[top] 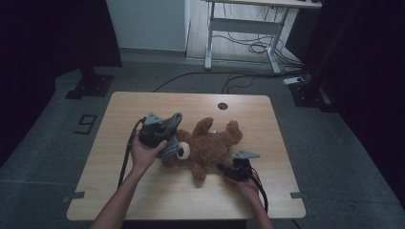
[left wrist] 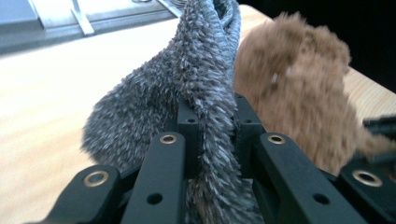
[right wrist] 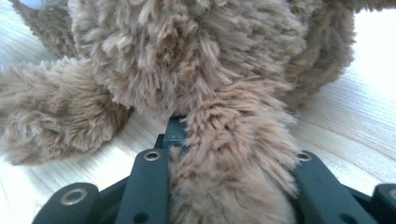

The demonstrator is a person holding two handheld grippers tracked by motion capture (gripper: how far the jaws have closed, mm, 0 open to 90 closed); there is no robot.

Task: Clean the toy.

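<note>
Bear (top: 210,148) lay on table (top: 143,191), soft, light and floppy by the look; best gripped by a limb. Left gripper (left wrist: 212,126) clamped on grey fuzzy cloth (left wrist: 154,107) between its jaws. Right gripper (right wrist: 224,140) pinched a brown plush limb. No readable writing anywhere.

Brown plush teddy bear (top: 210,145) lies sprawled mid-table on the wooden tabletop, a grey fuzzy fabric piece (left wrist: 187,93) at its head.
</note>
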